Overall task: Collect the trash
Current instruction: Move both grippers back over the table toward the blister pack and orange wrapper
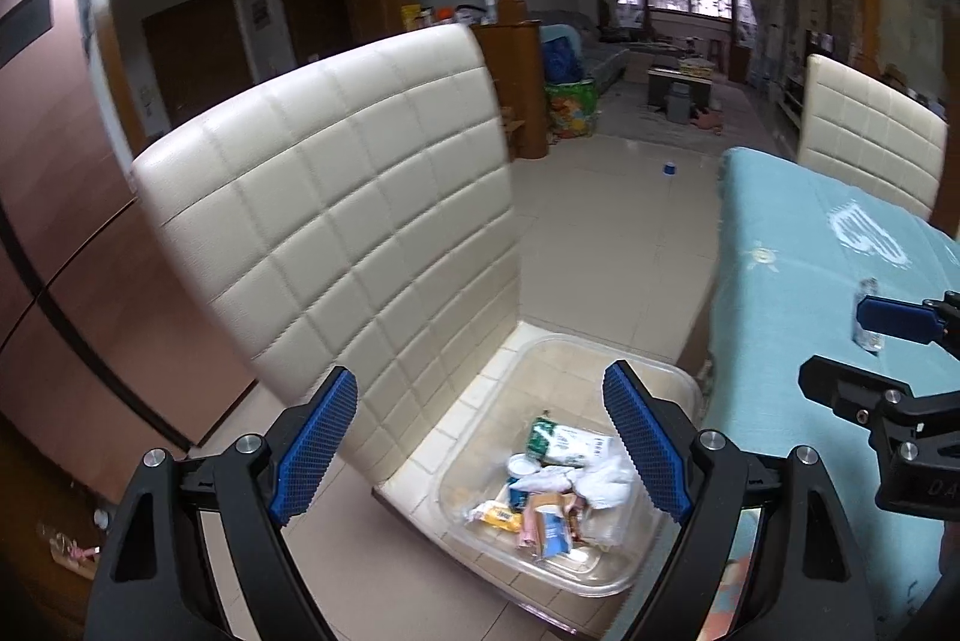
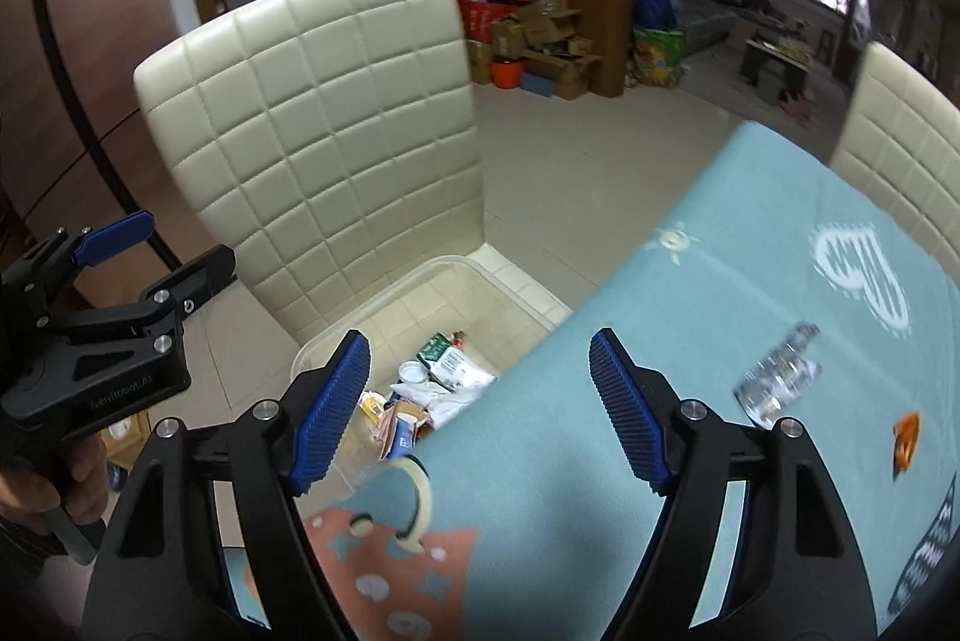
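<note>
A clear plastic bin (image 1: 558, 341) (image 2: 432, 266) sits on a cream chair seat and holds a heap of wrappers and packets (image 1: 558, 485) (image 2: 444, 371). My left gripper (image 1: 480, 380) (image 2: 186, 239) hangs open above the chair and bin, with nothing between its fingers. Over the edge of the teal table, my right gripper (image 2: 480, 341) (image 1: 834, 344) is open and empty too. A crumpled clear plastic piece (image 2: 777, 377) (image 1: 867, 323) lies on the cloth to its right, and beyond that a small orange scrap (image 2: 906, 440).
The quilted cream chair (image 1: 336, 197) (image 2: 312, 101) stands left of the teal-clothed table (image 1: 798, 281) (image 2: 720, 293). A second cream chair (image 1: 870, 125) (image 2: 900, 149) stands at the table's far side. A hand (image 2: 36, 485) holds the left gripper. Boxes (image 2: 540, 41) are piled against the back wall.
</note>
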The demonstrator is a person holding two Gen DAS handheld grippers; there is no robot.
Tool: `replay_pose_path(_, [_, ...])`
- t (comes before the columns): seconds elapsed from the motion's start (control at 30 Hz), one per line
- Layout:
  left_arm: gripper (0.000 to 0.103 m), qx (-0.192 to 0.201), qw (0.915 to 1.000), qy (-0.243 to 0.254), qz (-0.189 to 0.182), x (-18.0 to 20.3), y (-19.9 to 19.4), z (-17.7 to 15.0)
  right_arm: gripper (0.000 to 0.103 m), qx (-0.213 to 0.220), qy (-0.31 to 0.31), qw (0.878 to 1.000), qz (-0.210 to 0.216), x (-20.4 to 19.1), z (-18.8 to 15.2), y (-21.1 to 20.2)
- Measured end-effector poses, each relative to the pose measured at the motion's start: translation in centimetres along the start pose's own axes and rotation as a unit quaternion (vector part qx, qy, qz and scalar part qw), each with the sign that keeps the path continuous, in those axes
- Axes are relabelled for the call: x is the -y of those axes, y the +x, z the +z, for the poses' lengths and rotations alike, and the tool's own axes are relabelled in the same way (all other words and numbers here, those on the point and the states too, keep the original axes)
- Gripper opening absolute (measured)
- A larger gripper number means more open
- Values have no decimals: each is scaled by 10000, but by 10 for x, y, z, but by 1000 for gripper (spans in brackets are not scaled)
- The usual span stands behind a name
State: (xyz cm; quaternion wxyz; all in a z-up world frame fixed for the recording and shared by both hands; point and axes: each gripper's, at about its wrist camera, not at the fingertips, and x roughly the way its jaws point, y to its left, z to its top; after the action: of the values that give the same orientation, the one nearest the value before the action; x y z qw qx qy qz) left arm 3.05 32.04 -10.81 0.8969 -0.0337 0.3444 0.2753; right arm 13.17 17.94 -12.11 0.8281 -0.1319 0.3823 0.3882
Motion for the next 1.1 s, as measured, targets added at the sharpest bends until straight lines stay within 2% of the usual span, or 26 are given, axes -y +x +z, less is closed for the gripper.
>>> replay_pose_path(0.2, [82, 107, 9985, 387, -377, 44, -13, 4, 77, 73, 342, 9989, -301, 33, -17, -23])
replay_pose_path(0.4, [82, 126, 9932, 780, -857, 98, -22, 5, 77, 99, 831, 9934, -788, 81, -49, -58])
replay_pose_path(0.73, [82, 166, 9739, 1451, -1736, 194, -41, 10, 77, 175, 1627, 9747, -1525, 158, -92, -108])
replay_pose_path(1.1, [82, -125, 9622, 1752, -2083, 244, -15, 14, 77, 52, 2016, 9624, -1819, 209, -105, -106])
